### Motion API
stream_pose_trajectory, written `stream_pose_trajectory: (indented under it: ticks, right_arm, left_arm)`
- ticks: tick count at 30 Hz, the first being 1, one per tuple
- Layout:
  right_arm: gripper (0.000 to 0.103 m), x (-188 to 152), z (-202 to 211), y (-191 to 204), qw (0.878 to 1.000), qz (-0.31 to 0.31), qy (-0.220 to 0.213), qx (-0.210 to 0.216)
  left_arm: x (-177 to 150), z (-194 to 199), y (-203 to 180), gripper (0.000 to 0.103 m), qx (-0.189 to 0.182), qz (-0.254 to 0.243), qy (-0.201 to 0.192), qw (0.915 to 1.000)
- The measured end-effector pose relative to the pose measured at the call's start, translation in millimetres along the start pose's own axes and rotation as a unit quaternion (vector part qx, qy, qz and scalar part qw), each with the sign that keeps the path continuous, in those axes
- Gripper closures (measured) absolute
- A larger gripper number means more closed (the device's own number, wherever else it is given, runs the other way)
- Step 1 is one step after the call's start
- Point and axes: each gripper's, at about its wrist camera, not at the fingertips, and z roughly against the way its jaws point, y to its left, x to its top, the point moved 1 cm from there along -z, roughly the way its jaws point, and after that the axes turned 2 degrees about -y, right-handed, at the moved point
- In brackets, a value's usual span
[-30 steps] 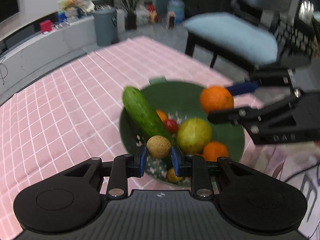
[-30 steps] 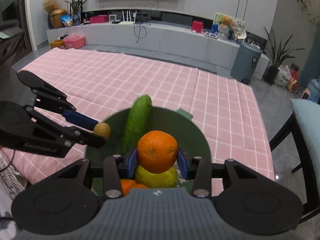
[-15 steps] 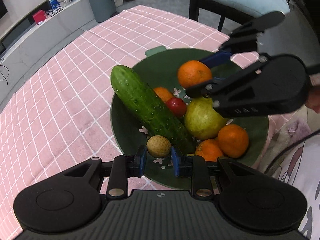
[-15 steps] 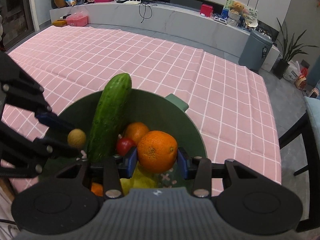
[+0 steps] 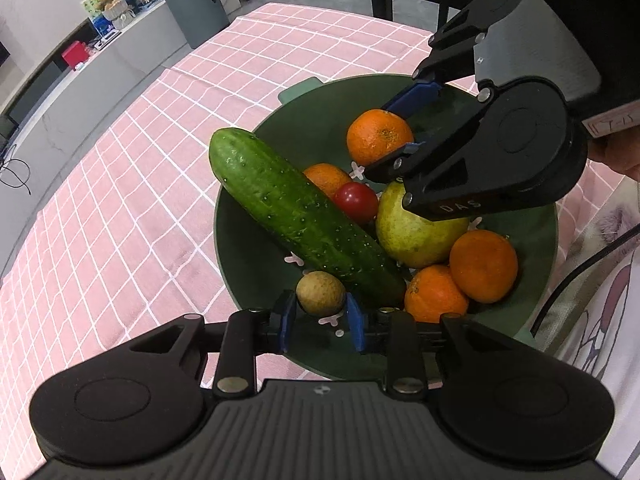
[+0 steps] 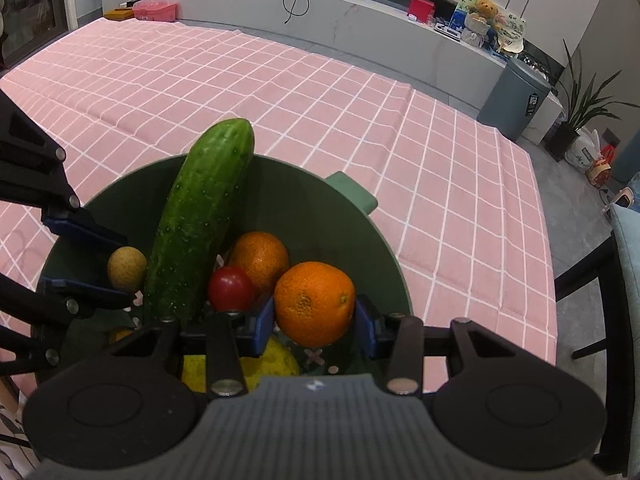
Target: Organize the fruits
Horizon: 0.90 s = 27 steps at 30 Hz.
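A small round tan fruit (image 5: pixel 320 293) sits pinched in the left tongs (image 5: pixel 321 315) at the round dark-green bowl's (image 5: pixel 538 280) six-o'clock rim, beside a long green cucumber (image 5: pixel 298 216). The right tongs (image 6: pixel 315 322) pinch a round orange (image 6: pixel 315 303) over the bowl, on the pink checked surface (image 5: pixel 140 200).

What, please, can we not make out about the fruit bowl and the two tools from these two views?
- Right wrist view: the yellow-green fruit is mostly hidden by the right tool and its orange.
- Left wrist view: the bowl near rim is hidden behind the left tool, which grips a small brown fruit.
- Either view: whether the held fruits touch the bowl floor cannot be told.
- Left wrist view: the label at the right edge is too blurred to read.
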Motion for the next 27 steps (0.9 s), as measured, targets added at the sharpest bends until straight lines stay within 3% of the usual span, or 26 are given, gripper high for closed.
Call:
stream_pose_trajectory:
  ticks: [3, 8, 9, 14, 18, 27]
  right_arm:
    - [0.062, -0.3, 1.3, 1.5, 1.000, 0.001, 0.001, -0.005]
    - [0.056, 1.0, 6.4, 5.8, 1.000, 0.009, -0.003, -0.015]
    - [0.051, 1.9, 9.2, 6.9, 1.000, 0.012, -0.006, -0.020]
    - [0.049, 7.2, 25.4, 9.5, 0.999, 0.018, -0.018, -0.027]
    - [0.042, 9.1, 43.5, 14.5, 0.999, 0.015, -0.034, -0.029]
    - [0.030, 6.4, 98.3, 42.2, 0.992, -0.056, -0.102, -0.038]
  left_arm:
    - [-3.4, 4.4, -1.0, 0.067, 0.002, -0.005, -0.008, 1.0000]
    - [-9.8, 13.3, -4.5, 0.042, -0.014, -0.004, -0.033, 0.9994]
    - [-10.9, 15.6, -5.5, 0.042, -0.012, -0.005, -0.038, 0.9992]
    - [-15.3, 33.7, -4.2, 0.041, -0.004, 0.007, -0.064, 0.9979]
    - [-25.5, 56.4, 3.2, 0.041, -0.003, 0.040, -0.093, 0.9949]
    - [-61.0, 108.4, 21.2, 0.041, 0.036, 0.116, -0.134, 0.9835]
